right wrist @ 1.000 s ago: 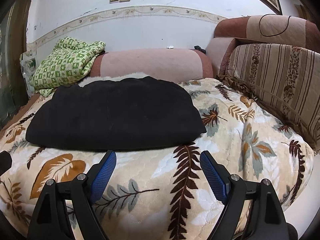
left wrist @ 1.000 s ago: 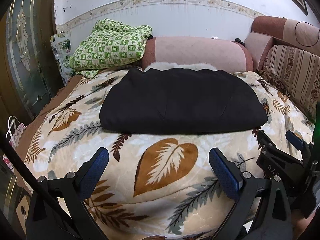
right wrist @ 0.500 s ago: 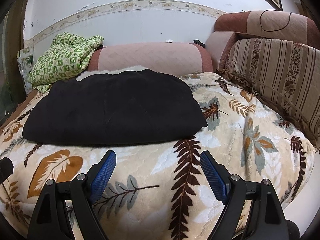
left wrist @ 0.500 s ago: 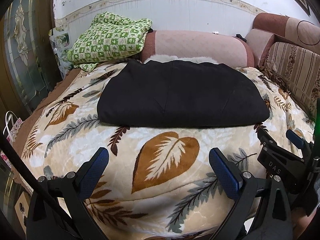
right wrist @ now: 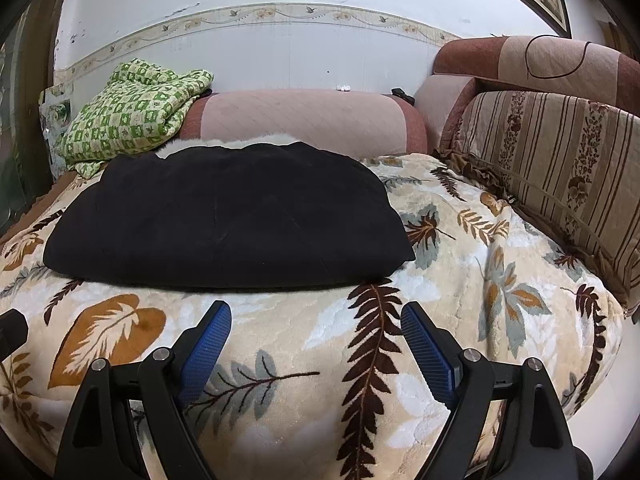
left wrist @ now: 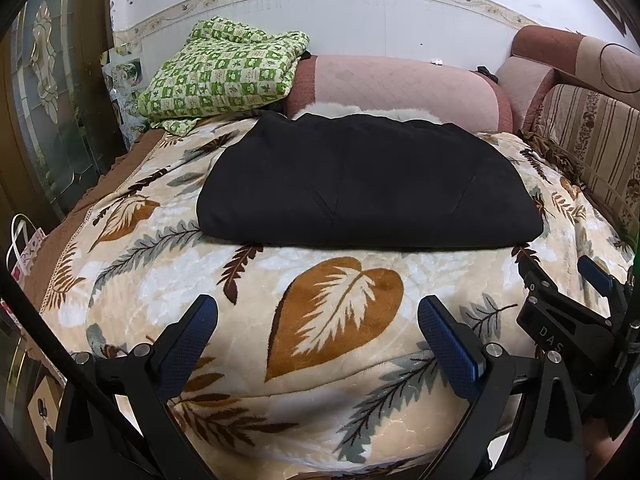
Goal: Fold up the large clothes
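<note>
Both grippers have backed slightly from the black garment (left wrist: 368,184).
Left gripper (left wrist: 318,332) and right gripper (right wrist: 316,334) gape empty; soft, bulky cloth, probably best pinched at near corners.

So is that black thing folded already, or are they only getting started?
It looks mostly done: the black garment lies as a neat folded rectangle on the leaf-patterned blanket. Nothing is in hand; the left gripper and right gripper hover open and empty short of its near edge. Whether another fold is planned, I cannot tell.
</note>
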